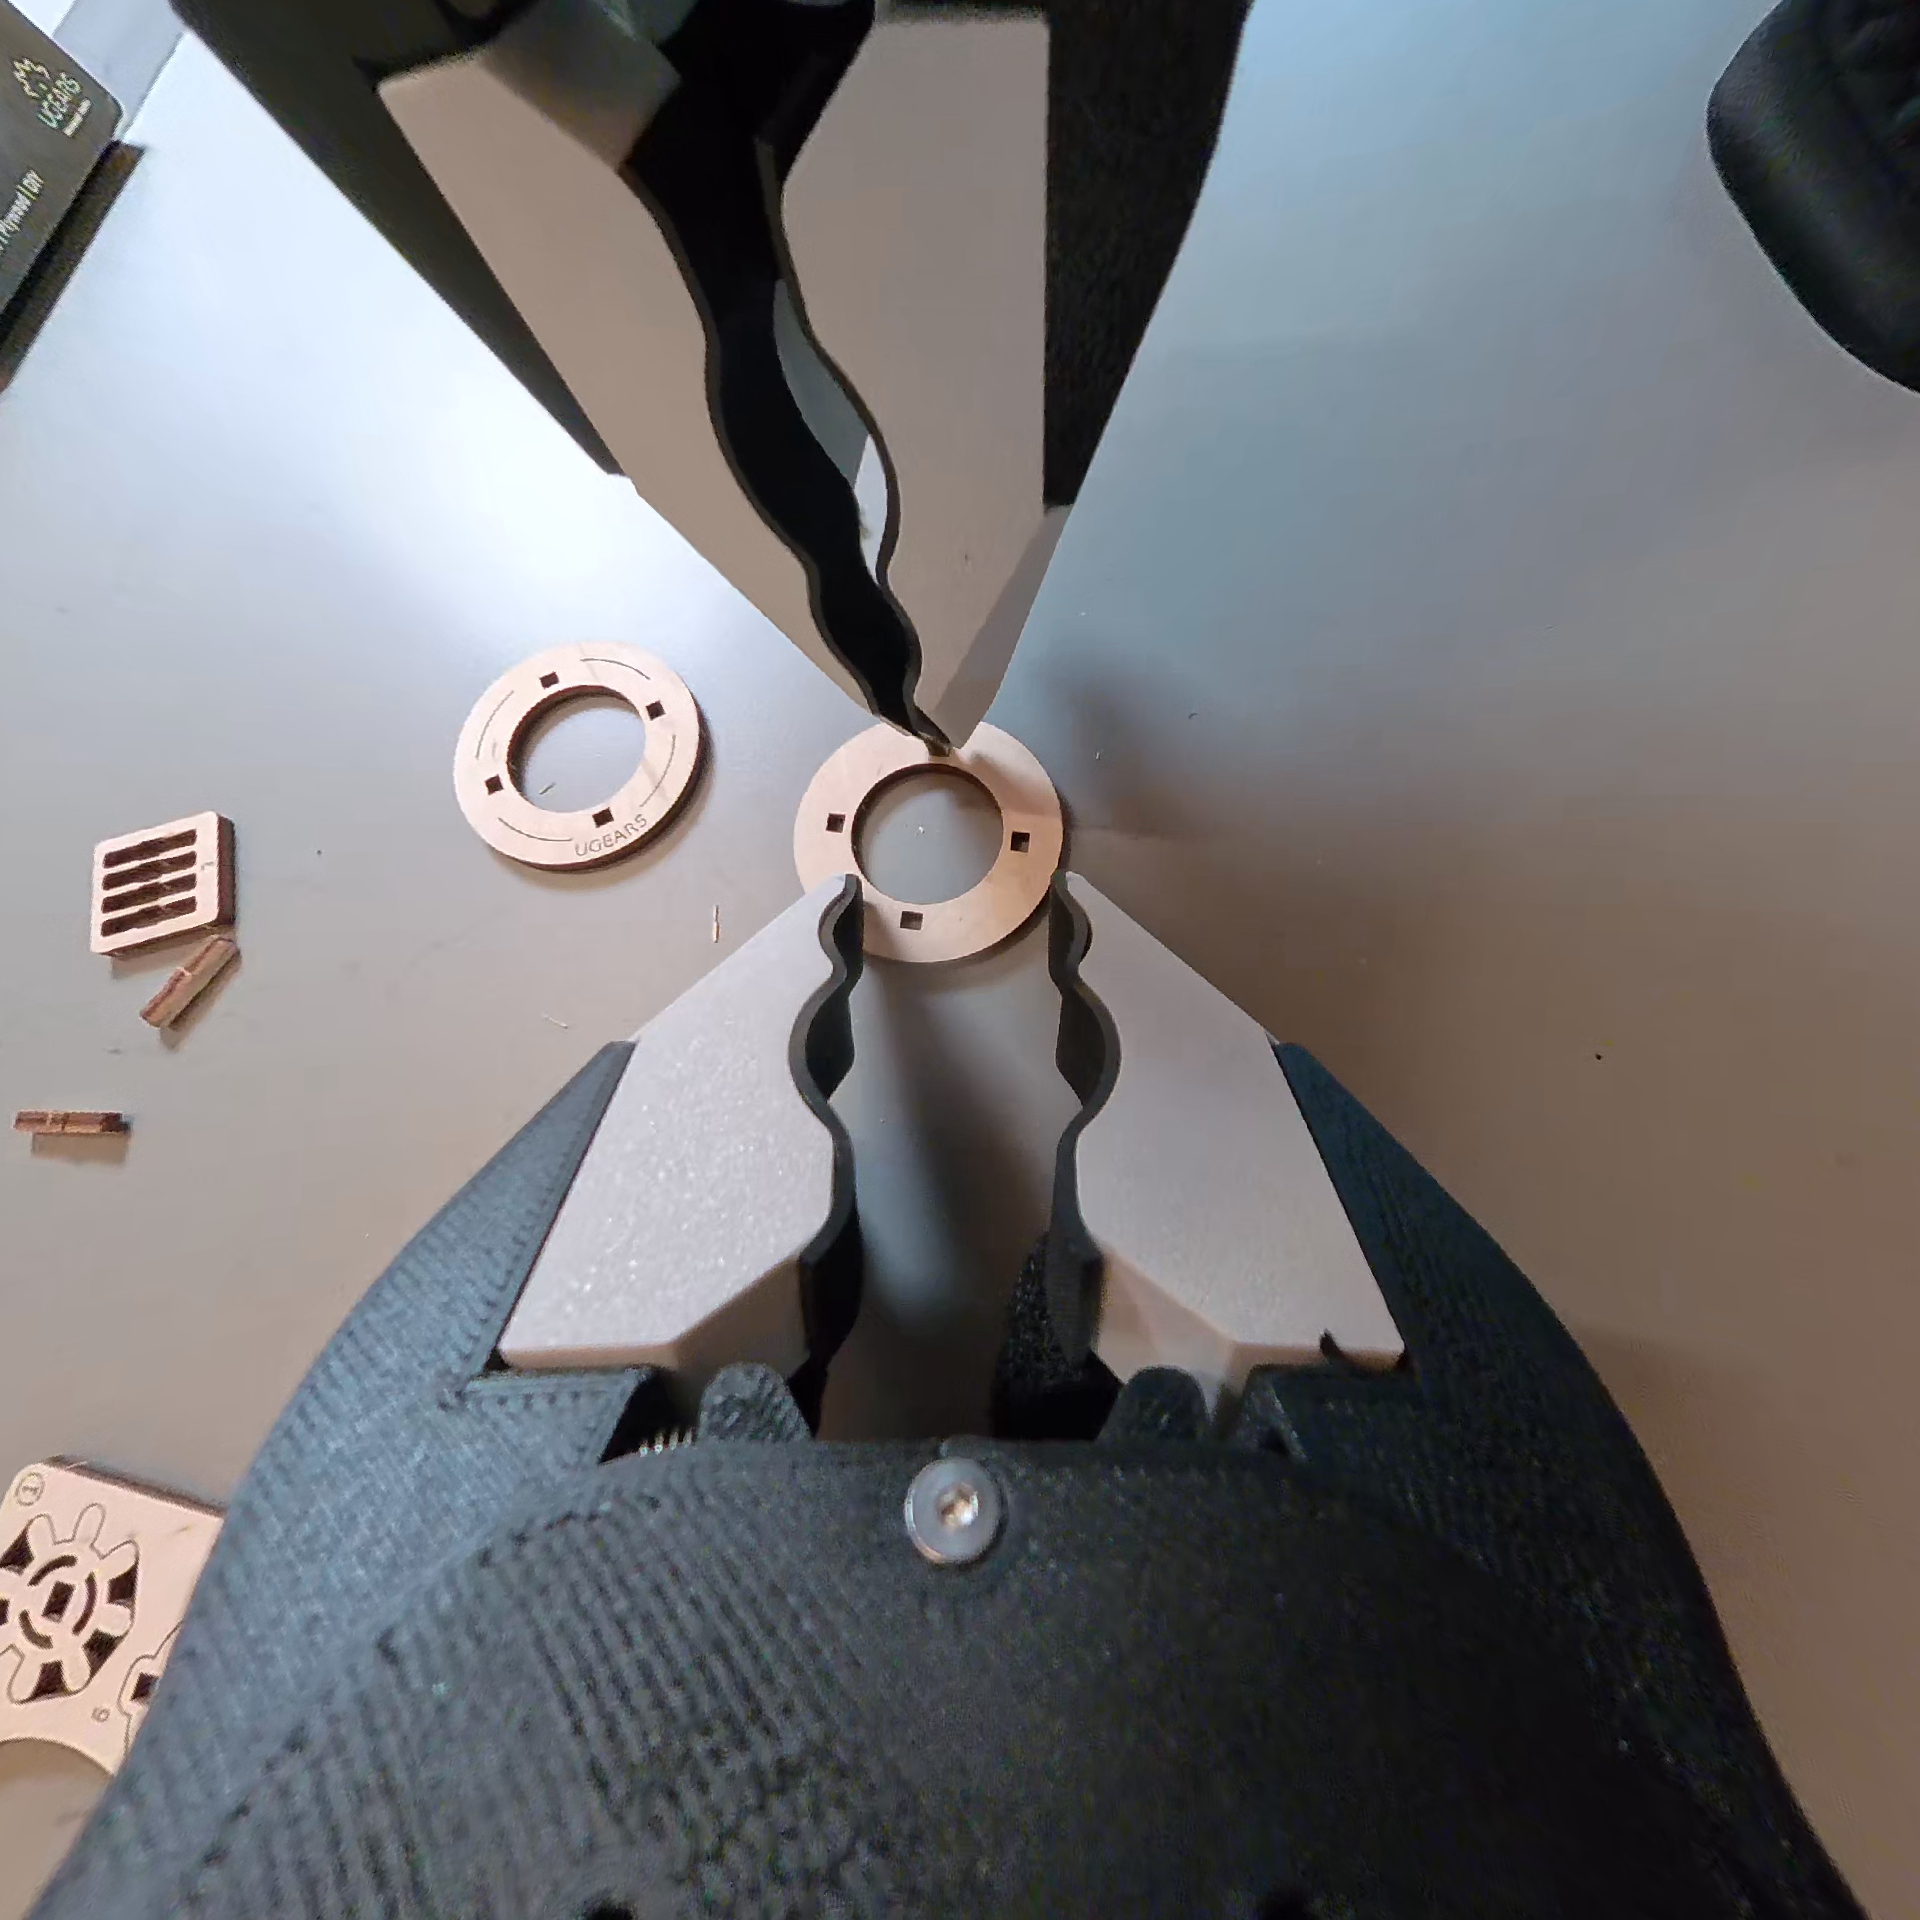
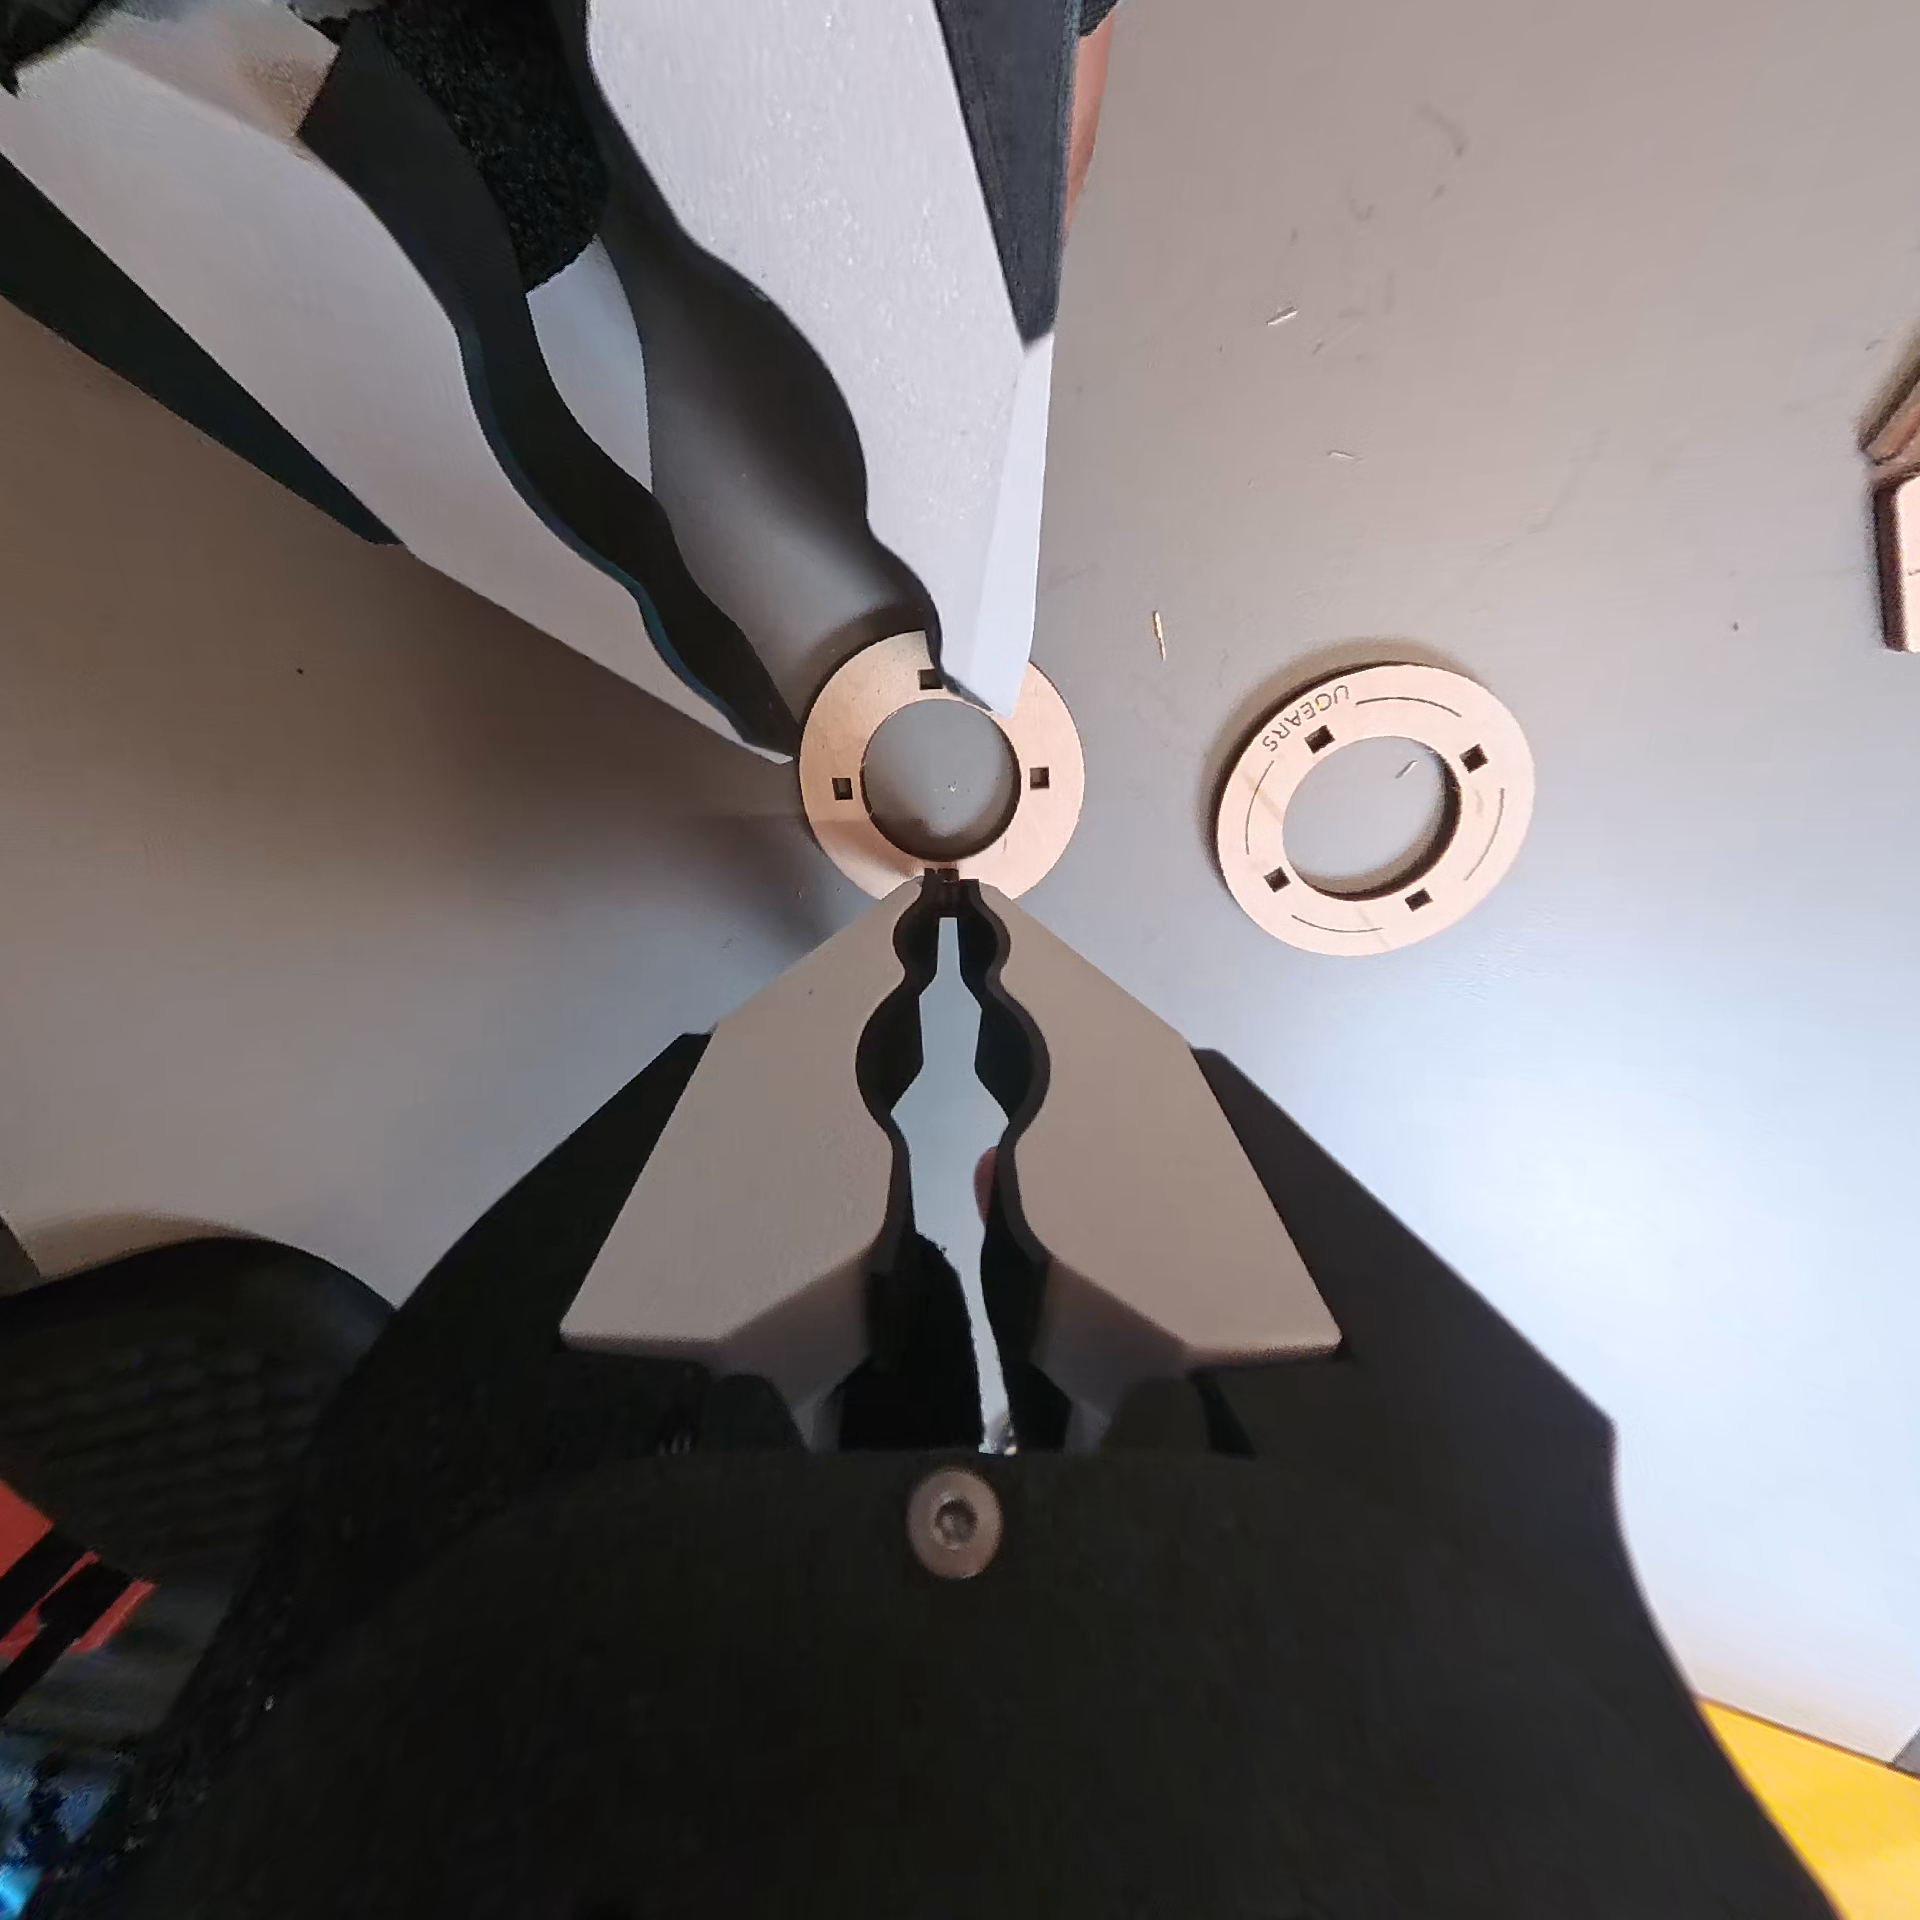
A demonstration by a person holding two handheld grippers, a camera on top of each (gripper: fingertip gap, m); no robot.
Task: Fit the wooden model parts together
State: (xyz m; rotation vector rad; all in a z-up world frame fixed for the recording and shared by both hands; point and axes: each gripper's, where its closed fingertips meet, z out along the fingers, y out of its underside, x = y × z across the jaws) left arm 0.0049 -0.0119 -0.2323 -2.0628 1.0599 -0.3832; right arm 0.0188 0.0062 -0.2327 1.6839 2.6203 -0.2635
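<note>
A plain wooden ring (image 1: pixel 1023 831) with small square holes lies flat on the grey table (image 1: pixel 1455 727). My left gripper (image 1: pixel 956 902) is open, with one fingertip at each side of the ring's near edge, touching or just over it. My right gripper (image 2: pixel 943 889) comes from the opposite side, shut on a tiny dark wooden peg (image 2: pixel 943 875) held at one square hole in the ring (image 2: pixel 1049 821). The right gripper also shows in the left wrist view (image 1: pixel 925 727). The left gripper also shows in the right wrist view (image 2: pixel 883 717).
A second, engraved wooden ring (image 1: pixel 582 764) (image 2: pixel 1371 805) lies beside the first. A slotted wooden piece (image 1: pixel 161 883), short sticks (image 1: pixel 187 982) and a cut-out wooden sheet (image 1: pixel 73 1600) lie to the left. A black box (image 1: pixel 52 156) sits at the far left. My left and right fingertips are right by each other. From either gripper's tips it is about 15 cm to the slotted wooden piece (image 1: pixel 161 883).
</note>
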